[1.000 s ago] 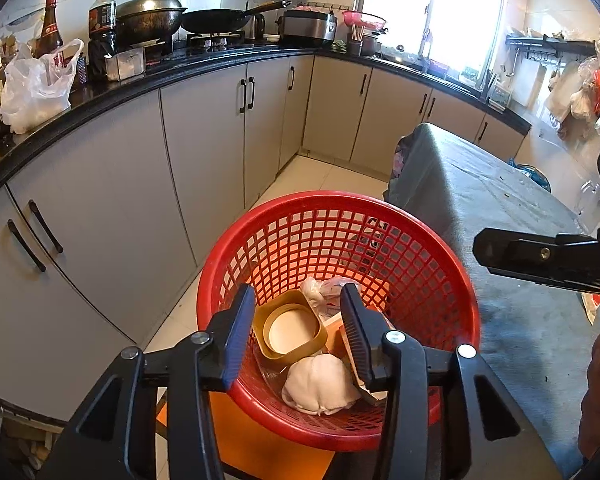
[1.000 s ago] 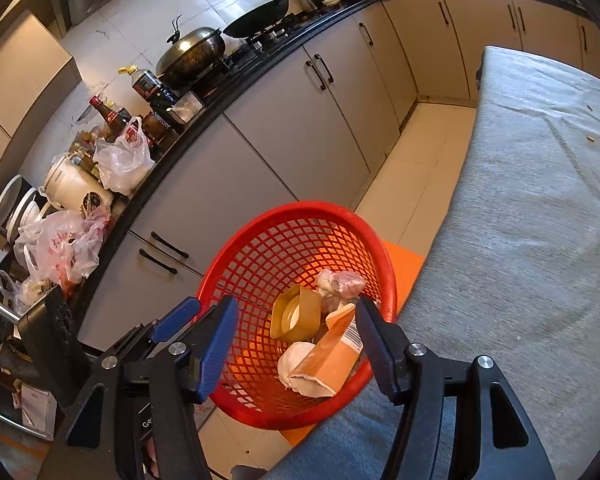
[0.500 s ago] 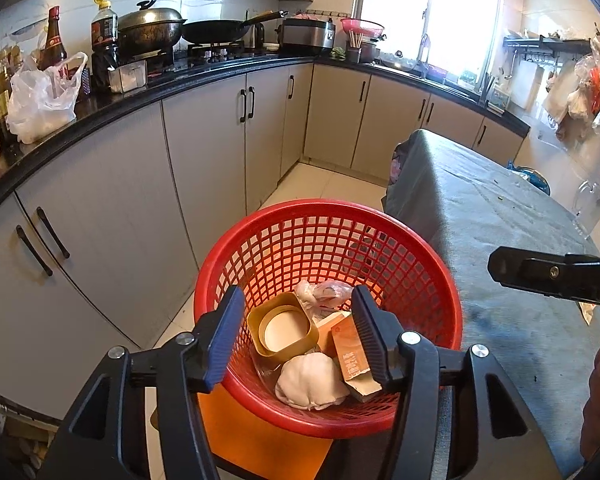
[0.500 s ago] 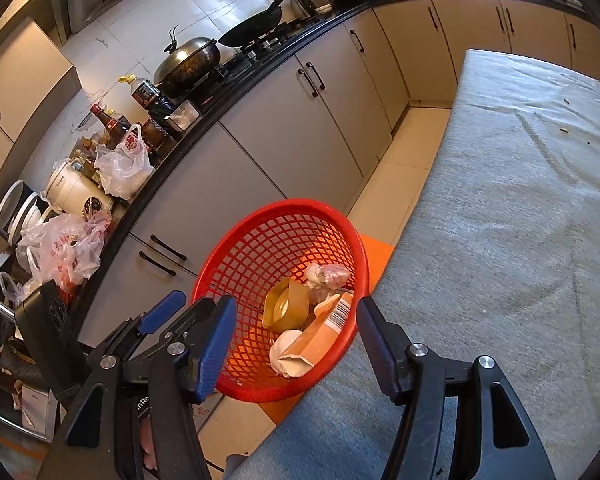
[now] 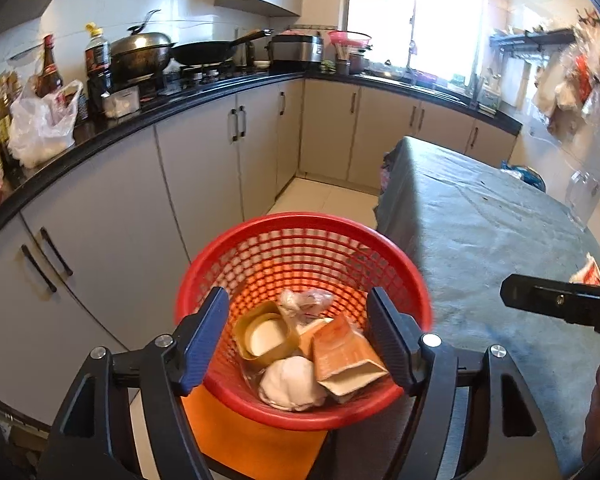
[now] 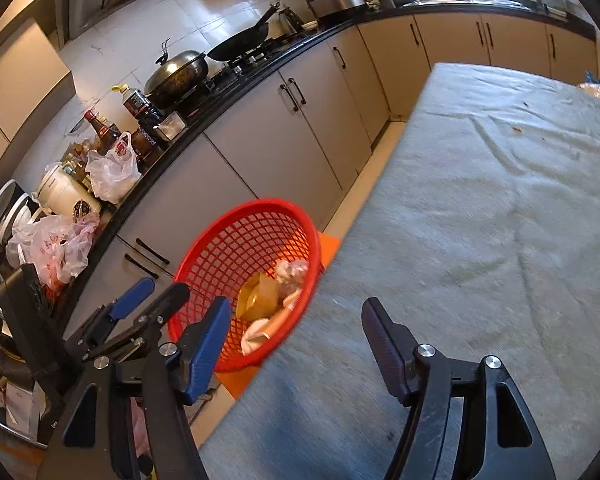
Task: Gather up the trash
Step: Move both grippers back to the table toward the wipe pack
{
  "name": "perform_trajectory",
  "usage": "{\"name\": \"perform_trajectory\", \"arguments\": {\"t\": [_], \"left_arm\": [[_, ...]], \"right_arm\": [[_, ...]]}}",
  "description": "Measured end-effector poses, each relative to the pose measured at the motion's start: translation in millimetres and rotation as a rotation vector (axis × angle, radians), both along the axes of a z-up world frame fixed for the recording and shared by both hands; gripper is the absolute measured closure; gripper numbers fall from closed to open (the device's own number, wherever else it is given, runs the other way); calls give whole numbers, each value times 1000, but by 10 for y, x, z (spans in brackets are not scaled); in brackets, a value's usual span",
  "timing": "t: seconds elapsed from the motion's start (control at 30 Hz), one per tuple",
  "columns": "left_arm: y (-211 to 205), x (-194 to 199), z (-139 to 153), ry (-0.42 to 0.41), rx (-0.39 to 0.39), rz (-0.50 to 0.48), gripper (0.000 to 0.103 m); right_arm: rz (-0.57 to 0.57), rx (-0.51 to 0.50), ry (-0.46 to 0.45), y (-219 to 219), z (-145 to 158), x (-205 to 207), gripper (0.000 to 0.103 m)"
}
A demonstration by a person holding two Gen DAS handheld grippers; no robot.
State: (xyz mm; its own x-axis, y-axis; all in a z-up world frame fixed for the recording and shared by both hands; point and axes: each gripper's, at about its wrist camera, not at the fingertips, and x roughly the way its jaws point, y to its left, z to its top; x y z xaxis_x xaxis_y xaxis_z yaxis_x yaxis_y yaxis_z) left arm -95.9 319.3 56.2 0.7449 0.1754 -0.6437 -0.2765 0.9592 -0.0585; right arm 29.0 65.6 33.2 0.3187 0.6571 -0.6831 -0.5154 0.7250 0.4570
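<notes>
A red mesh basket (image 5: pixel 300 224) stands on an orange stool beside the table; it also shows in the right wrist view (image 6: pixel 204 256). It holds an orange carton (image 5: pixel 340 354), a yellow tub (image 5: pixel 262 338), a white wad (image 5: pixel 290 382) and a crumpled wrapper (image 5: pixel 306 302). My left gripper (image 5: pixel 298 334) is open and empty above the basket's near rim. My right gripper (image 6: pixel 296 338) is open and empty over the table's left edge. A red and white wrapper (image 5: pixel 590 274) lies on the table at the far right.
A grey cloth covers the table (image 6: pixel 480 208). A black counter (image 5: pixel 140 116) with grey cabinets runs along the left and back, crowded with bottles, pans and plastic bags (image 5: pixel 40 124). The right gripper's body (image 5: pixel 560 304) juts in over the table.
Both grippers have drawn back and up from the basket. The right gripper has swung right over the table. The left jaws have opened wider. The carton stays in the basket.
</notes>
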Motion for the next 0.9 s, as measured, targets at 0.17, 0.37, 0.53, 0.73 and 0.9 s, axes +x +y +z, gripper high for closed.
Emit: {"name": "perform_trajectory", "arguments": {"t": [0.17, 0.37, 0.53, 0.73, 0.9], "left_arm": [[-308, 31, 48, 4, 25, -68, 32], [-732, 126, 83, 14, 35, -145, 29], [-1147, 233, 72, 33, 57, -218, 29], [-1697, 382, 18, 72, 58, -322, 29], [-2237, 511, 23, 95, 81, -427, 29]], "right_arm": [[-34, 19, -16, -327, 32, -70, 29], [-141, 31, -46, -940, 111, -112, 28], [-269, 66, -53, -1615, 134, -92, 28], [-432, 106, -65, -2449, 117, -77, 28], [-574, 127, -83, -3054, 146, -27, 28]]}}
